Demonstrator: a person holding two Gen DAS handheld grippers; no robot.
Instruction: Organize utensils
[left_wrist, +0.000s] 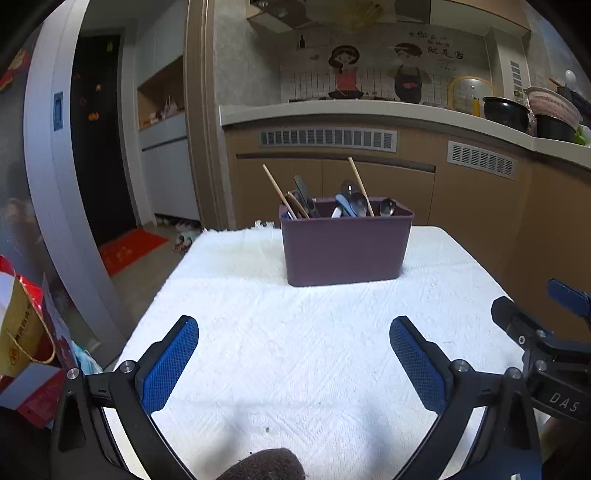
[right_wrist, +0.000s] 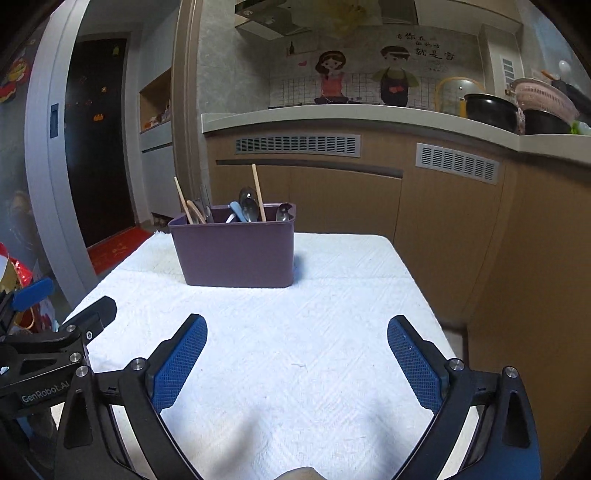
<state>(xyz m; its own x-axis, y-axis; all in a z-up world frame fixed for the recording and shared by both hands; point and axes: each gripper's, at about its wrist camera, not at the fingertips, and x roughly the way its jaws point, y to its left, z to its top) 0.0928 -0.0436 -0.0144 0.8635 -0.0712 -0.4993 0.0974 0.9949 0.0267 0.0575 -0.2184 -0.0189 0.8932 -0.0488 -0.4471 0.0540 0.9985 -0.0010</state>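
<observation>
The jaws of the left gripper (left_wrist: 293, 363) are spread wide, and nothing is held between the blue pads (left_wrist: 170, 363); only the white textured cloth (left_wrist: 229, 291) is seen in the gap. The right gripper (right_wrist: 295, 363) is likewise set wide apart and empty, its pads (right_wrist: 415, 363) poised over the same cloth. The two grippers are placed side by side at the near edge of the table, the right one seen at the right margin of the left wrist view. At the far middle of the cloth a purple utensil holder (left_wrist: 345, 247) is stood upright. Wooden chopsticks (left_wrist: 360, 184), metal spoons (left_wrist: 387, 206) and a dark-handled utensil (left_wrist: 304, 194) are kept inside it. Kitchen cabinets (left_wrist: 480, 206) are seen beyond.
</observation>
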